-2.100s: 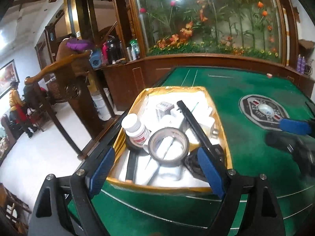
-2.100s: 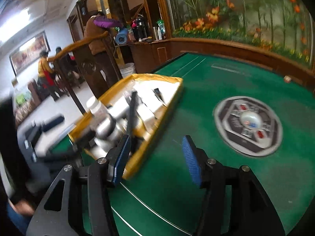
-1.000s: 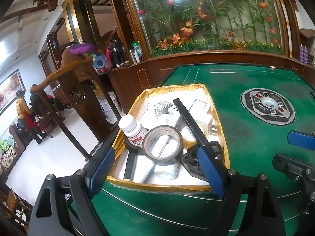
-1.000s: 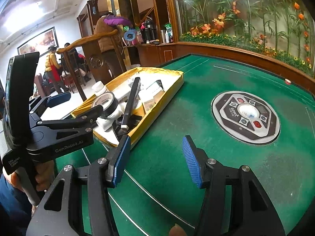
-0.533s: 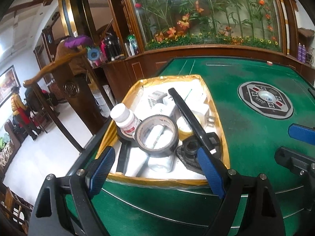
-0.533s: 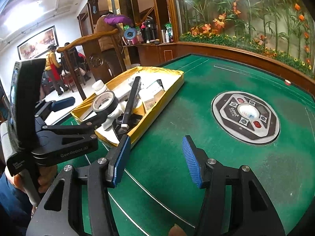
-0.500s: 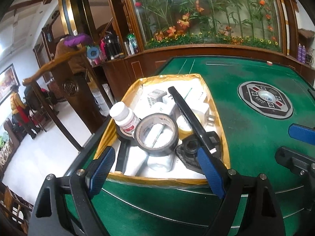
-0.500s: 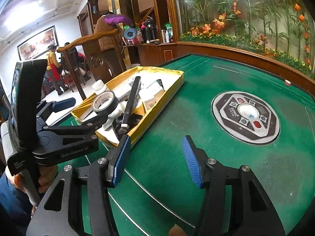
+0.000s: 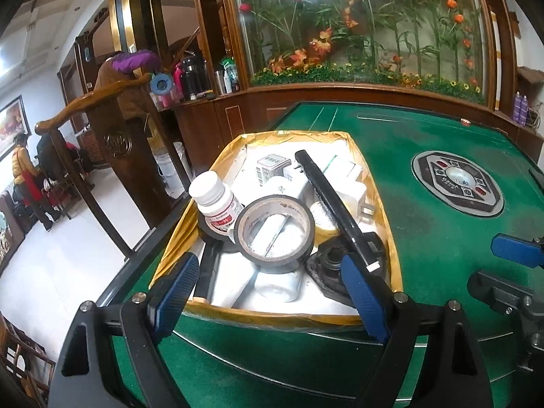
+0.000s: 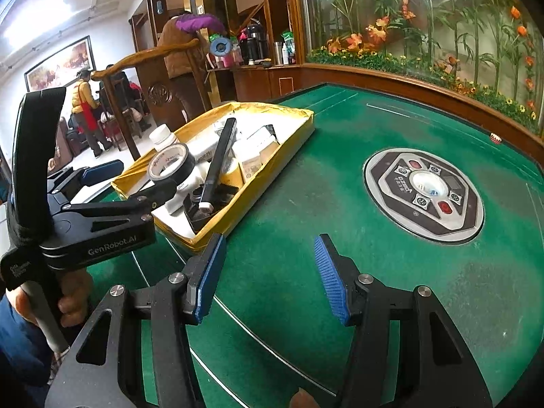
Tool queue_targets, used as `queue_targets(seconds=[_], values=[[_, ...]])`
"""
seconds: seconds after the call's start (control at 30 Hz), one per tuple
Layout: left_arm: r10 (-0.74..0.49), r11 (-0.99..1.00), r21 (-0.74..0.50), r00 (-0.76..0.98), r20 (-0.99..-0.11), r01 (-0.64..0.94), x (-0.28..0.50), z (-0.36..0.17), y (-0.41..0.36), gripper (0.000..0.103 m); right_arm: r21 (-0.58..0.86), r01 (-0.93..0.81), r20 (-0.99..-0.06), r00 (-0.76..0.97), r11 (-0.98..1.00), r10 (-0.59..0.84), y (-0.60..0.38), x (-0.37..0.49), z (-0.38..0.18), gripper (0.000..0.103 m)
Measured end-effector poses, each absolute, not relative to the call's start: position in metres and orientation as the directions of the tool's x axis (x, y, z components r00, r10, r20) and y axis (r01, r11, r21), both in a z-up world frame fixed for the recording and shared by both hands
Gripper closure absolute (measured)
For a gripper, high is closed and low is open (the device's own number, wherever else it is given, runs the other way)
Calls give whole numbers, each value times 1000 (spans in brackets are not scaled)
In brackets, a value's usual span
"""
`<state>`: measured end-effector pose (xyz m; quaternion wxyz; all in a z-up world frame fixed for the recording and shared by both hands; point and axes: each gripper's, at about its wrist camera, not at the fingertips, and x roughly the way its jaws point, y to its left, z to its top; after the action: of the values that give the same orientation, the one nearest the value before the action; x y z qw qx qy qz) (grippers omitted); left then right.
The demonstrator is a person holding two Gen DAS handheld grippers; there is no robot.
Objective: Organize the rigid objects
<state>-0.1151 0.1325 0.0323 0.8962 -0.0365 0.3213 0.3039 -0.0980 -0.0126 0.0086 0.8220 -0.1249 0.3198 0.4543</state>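
Observation:
A yellow tray (image 9: 170, 248) on the green table holds several items: a roll of black tape (image 9: 275, 234), a white pill bottle (image 9: 214, 200), a long black bar (image 9: 333, 204), white boxes and a black fitting. The tray also shows in the right wrist view (image 10: 272, 173) with the tape (image 10: 171, 166) and bar (image 10: 217, 163). My left gripper (image 9: 272, 292) is open and empty, just in front of the tray's near edge. My right gripper (image 10: 268, 277) is open and empty, over bare green felt to the right of the tray.
A round grey control panel (image 10: 423, 193) sits in the table's middle, also in the left wrist view (image 9: 457, 182). A wooden chair (image 9: 112, 142) stands left of the table. A wooden ledge with a flower display (image 9: 357, 51) runs behind. People stand far left.
Both grippers have settled in front of the tray after swinging in. In the last half second almost nothing moves. Both stay open and empty.

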Motion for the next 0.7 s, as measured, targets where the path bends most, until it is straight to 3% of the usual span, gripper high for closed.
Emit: queue_targets(seconds=[0.7], values=[[545, 809, 179, 603, -582, -560, -115, 32, 124, 17, 139, -830, -647, 337, 540, 684, -16, -99, 9, 47]])
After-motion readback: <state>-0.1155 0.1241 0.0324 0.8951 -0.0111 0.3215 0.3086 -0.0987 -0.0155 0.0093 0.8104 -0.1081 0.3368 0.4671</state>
